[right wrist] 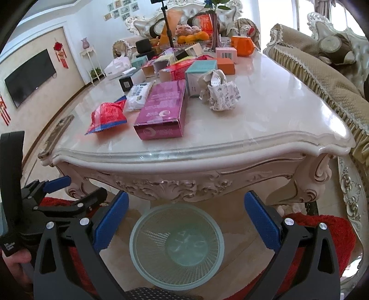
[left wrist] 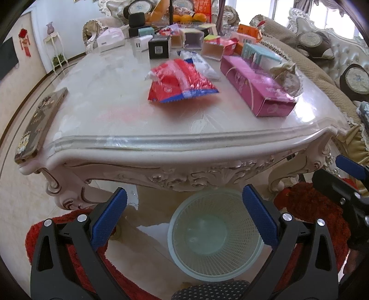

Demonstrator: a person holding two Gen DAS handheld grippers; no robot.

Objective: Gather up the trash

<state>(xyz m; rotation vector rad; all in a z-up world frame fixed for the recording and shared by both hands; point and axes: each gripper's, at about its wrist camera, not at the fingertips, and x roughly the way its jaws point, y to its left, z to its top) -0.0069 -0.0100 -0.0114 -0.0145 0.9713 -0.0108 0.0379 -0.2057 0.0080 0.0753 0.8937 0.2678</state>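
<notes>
A living room with ornate sofas surrounds a carved marble-topped table (left wrist: pixel 96 108) crowded with packaging. Taking the pink box (left wrist: pixel 254 88) as landmark: a red snack bag (left wrist: pixel 182 80) lies just to its left, a crumpled paper wrapper (right wrist: pixel 221 94) rests against its right side, and small cartons cluster behind it – beyond those, a plate of oranges (left wrist: pixel 190 18). Below the table's near edge, on the floor, stands an empty mesh bin (left wrist: pixel 214 237). The left gripper (left wrist: pixel 184 217) and right gripper (right wrist: pixel 186 219) both hover above the bin, jaws spread wide, gripping nothing.
</notes>
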